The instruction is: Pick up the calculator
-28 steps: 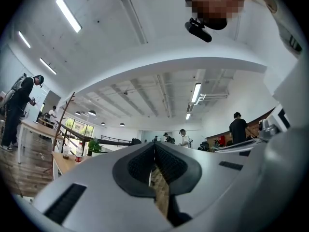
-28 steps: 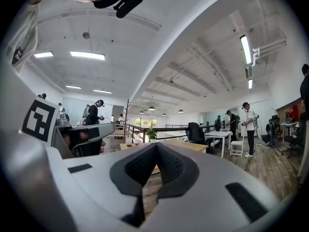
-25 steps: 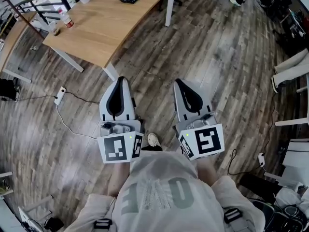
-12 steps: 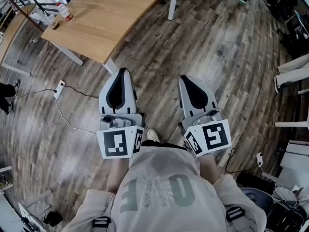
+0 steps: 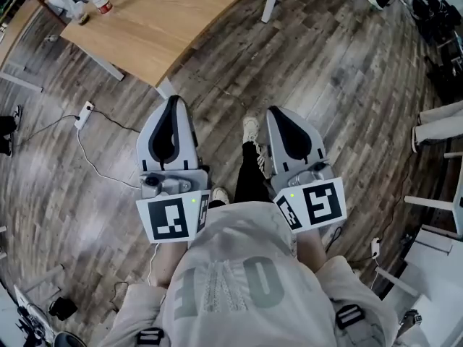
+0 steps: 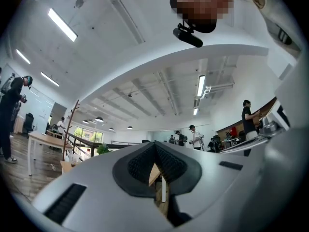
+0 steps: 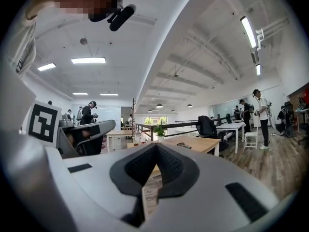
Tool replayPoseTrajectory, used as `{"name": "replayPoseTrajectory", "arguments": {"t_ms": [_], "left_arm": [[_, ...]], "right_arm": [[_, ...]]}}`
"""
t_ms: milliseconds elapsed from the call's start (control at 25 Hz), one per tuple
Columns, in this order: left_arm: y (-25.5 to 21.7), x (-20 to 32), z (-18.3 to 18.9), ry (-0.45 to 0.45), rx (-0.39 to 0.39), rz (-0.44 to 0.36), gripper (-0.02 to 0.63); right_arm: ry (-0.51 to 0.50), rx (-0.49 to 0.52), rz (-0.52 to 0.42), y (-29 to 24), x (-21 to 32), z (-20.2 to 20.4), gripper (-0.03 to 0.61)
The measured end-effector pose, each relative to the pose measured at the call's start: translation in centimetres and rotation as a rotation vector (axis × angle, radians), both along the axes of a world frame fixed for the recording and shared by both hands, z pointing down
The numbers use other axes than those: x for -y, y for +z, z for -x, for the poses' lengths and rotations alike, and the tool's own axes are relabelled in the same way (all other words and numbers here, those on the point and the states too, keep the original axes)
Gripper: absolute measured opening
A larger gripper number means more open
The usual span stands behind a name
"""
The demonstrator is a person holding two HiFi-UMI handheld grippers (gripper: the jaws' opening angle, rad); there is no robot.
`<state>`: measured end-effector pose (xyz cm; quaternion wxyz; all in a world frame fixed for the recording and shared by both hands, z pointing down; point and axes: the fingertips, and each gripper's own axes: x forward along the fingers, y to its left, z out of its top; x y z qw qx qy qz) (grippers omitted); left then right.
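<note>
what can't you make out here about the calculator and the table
- Calculator: tiny dark shape in the right gripper view, keys unreadable; head view's top edge cuts it off.
- Table: far end beyond the head view's top edge.
- Left gripper view: the left claw hides the tabletop with its own body.

Two hand-held grippers (image 5: 173,101) (image 5: 278,112), one calculator (image 7: 185,145), one bottle (image 5: 100,0), one potted plant (image 7: 159,130)

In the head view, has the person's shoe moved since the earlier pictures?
Yes. One shoe has stepped forward across the floor, toward the wooden table. The other shoe is near the body.
</note>
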<state>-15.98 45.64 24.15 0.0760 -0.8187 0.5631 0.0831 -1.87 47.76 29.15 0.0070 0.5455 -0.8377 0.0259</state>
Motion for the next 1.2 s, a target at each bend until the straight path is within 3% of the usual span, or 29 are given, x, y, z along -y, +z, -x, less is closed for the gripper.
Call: {"name": "replayPoseTrajectory", "arguments": {"t_ms": [160, 360, 840, 1200], "left_arm": [[0.0, 3.4, 0.4, -0.060, 0.032, -0.015, 0.009], [-0.2, 9.7, 0.2, -0.122, -0.001, -0.014, 0.009], [-1.2, 26.6, -5.4, -0.213, 0.011, -0.041, 0.009], [-3.8, 37.1, -9.4, -0.268, 0.014, 0.017, 0.009]], "right_arm": [[-0.058, 0.023, 0.000, 1.1, 5.8, -0.2, 0.018], [-0.127, 0.024, -0.001, 1.2, 13.1, -0.6, 0.018], [-0.227, 0.007, -0.002, 0.9, 30.3, -5.7, 0.018], [-0.279, -0.077, 0.041, -1.3, 39.9, -11.2, 0.018]]}}
